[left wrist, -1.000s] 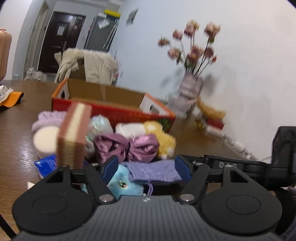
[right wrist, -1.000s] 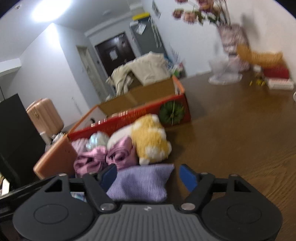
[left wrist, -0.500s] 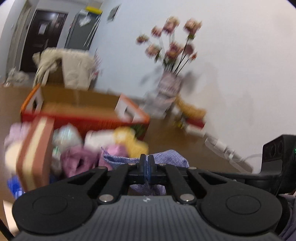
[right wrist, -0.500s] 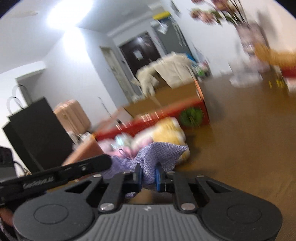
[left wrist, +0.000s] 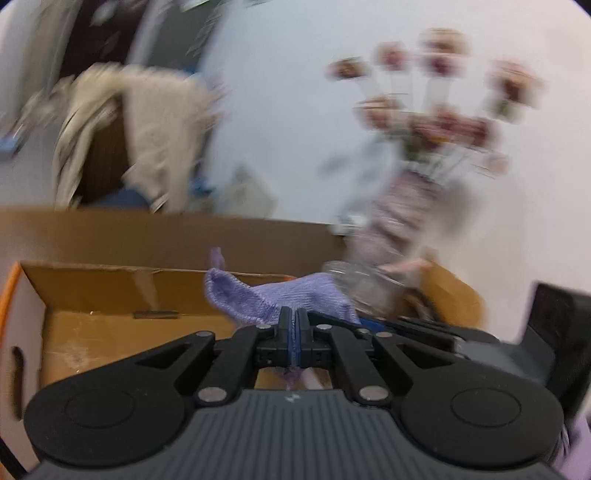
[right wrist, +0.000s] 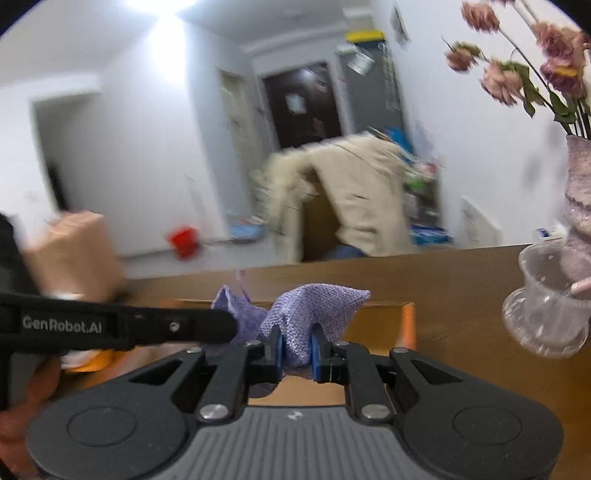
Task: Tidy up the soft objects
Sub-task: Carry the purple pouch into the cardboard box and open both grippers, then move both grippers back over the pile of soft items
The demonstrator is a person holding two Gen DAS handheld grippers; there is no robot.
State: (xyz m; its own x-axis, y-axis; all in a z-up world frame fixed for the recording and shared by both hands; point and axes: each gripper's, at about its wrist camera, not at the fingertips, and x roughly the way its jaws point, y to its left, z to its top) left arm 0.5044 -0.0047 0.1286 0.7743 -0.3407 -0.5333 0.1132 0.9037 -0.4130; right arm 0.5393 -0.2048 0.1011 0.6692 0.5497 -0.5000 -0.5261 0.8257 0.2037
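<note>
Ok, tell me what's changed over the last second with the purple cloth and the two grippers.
Both grippers went from open around the purple cloth on the table to shut on it: the left gripper pinches one edge, the right gripper a bunched fold. Together they lifted it off the pile and carried it over the open cardboard box. The box and the vase stayed put.

Both views bright, even indoor light. Right wrist view: ceiling light (right wrist: 162, 7) blown out at top centre-left, glare spreading down the wall. Left wrist view: heavy motion blur across upper half, flowers (left wrist: 436, 96) and draped cloth (left wrist: 147, 125) smeared; foreground sharp. Right view less blurred, bkgd still soft. Fisheye bends straight lines, dark vignette in corners. Shadows soft, faint.
</note>
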